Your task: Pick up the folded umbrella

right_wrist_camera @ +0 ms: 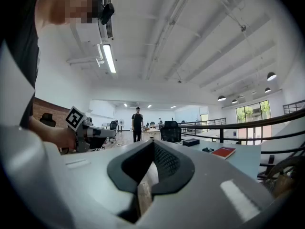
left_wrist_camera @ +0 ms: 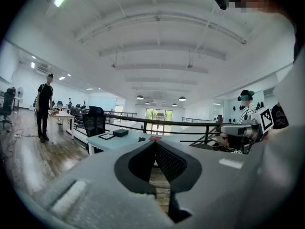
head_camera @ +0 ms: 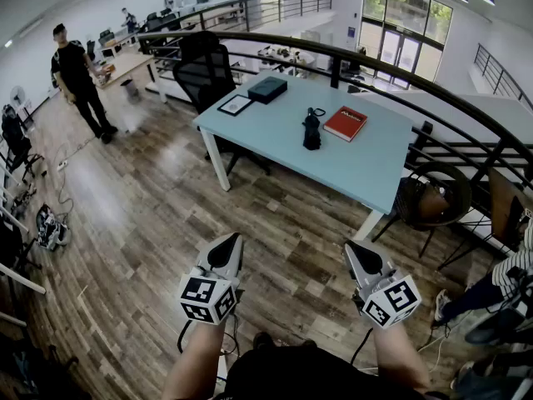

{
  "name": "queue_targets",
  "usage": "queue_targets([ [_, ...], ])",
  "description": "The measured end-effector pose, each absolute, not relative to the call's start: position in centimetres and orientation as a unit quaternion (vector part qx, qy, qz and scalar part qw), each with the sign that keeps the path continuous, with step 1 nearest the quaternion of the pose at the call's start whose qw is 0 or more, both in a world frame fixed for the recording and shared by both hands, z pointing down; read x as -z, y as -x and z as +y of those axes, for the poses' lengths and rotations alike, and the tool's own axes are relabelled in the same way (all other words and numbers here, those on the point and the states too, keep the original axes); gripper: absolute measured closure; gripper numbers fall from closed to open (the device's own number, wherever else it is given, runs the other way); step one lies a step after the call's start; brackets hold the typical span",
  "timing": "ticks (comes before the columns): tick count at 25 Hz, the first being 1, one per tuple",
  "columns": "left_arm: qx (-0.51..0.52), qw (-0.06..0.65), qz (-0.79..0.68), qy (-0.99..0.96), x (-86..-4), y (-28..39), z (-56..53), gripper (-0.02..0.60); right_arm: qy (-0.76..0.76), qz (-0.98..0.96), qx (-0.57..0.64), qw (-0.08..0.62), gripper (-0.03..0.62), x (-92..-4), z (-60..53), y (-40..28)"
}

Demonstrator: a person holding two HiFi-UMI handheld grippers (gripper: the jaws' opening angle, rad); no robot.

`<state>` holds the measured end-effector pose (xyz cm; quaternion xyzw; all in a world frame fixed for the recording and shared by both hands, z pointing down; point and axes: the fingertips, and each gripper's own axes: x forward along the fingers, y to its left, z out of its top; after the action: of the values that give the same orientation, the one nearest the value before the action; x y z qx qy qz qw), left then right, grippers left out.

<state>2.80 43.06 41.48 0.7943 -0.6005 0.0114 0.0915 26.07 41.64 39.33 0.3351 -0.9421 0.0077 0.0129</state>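
Grippers, head view: left gripper (head_camera: pixel 230 247) and right gripper (head_camera: pixel 358 255) are held side by side low in frame over the wooden floor (head_camera: pixel 166 215). Both are pointed toward the table (head_camera: pixel 366 169) and kept well short of it.
Umbrella, head view: the black folded umbrella (head_camera: pixel 311 130) is seen resting on the pale blue table top, just beside a red book (head_camera: pixel 346 123) and well apart from both grippers. Whether it is upright or lying cannot be told.
Other items, head view: a black box (head_camera: pixel 267 89) and a framed panel (head_camera: pixel 236 104) are set at the table's far end. An office chair (head_camera: pixel 204 69) is placed behind that end.
Surroundings, head view: a curved railing (head_camera: pixel 433 90) is seen behind the table. A person in black (head_camera: pixel 77 73) is seen standing far off at left.
Left jaws, left gripper view: the tips are brought together and nothing is held between them.
Umbrella, left gripper view: it is seen as a small dark shape (left_wrist_camera: pixel 141 139) on the distant table, just above the jaw tips.
Neighbour, left gripper view: the right gripper's marker cube (left_wrist_camera: pixel 265 119) is seen at right.
Right jaws, right gripper view: they are closed fully and nothing is gripped.
Umbrella, right gripper view: it is seen small (right_wrist_camera: pixel 208 150) on the table, left of the red book.
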Motion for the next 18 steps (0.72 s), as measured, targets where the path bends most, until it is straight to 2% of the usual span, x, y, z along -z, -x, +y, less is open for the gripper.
queue_targets([
  [11, -0.019, 0.077, -0.600, -0.796, -41.4, 0.1, 43.5, 0.575, -0.326, -0.945, -0.026, 0.029, 0.597, -41.2, 41.7, -23.0],
  [18, -0.078, 0.009, -0.605, -0.792, -41.5, 3.8, 45.4, 0.575, -0.352, -0.933, -0.051, 0.047, 0.595, -42.7, 41.2, -20.3],
])
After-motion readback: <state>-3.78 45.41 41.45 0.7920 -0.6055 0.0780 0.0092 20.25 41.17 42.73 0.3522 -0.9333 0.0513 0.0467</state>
